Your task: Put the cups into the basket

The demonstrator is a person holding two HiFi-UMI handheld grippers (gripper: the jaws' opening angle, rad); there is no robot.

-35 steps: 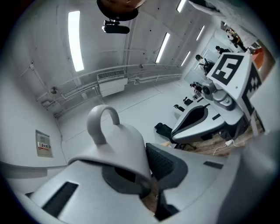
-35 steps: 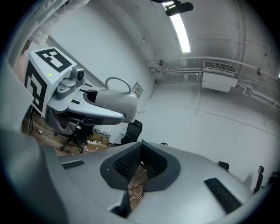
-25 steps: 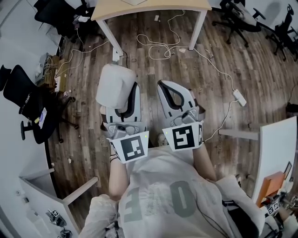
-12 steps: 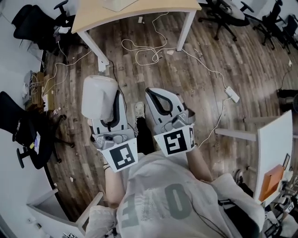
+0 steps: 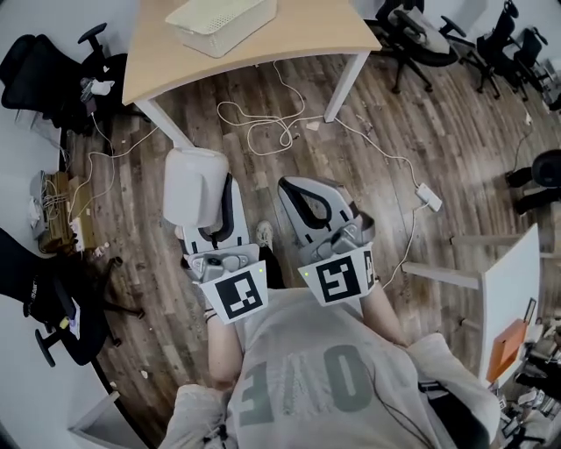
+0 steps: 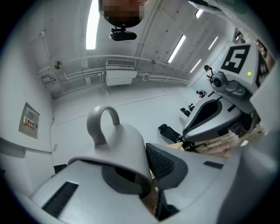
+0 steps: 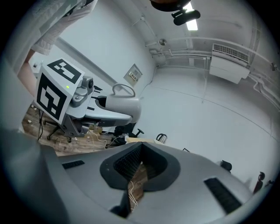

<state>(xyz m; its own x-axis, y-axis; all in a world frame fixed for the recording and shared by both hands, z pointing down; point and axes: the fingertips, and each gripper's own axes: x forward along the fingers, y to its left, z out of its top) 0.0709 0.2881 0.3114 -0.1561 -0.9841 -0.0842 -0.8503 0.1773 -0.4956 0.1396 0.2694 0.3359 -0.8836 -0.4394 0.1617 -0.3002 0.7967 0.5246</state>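
Cup [image 5: 195, 186], clamped by its wall in the left gripper [image 5: 213, 195], hangs over the floor [image 5: 456, 131], well short of the basket [image 5: 219, 22] on the table [image 5: 298, 31]; the right gripper [image 5: 302, 188] is closed, empty. Best carried level until above the basket. Its long axis follows the jaws, mouth toward the gripper

The basket [image 5: 223, 39] on the table [image 5: 307, 31] has apparently drawn nearer.

Lighting: bright, even, indoor.
Sources: ceiling light strips [image 6: 91, 26] at 11 and 1 o'clock in the left gripper view; glaring lamp [image 7: 191, 24] at 12 o'clock in the right gripper view.
Shadows: soft and faint on the floor [image 5: 456, 131].
Distortion: heavy fisheye, dark corners in the gripper views.
Focus: cup [image 6: 116, 144] near the lens is slightly soft.
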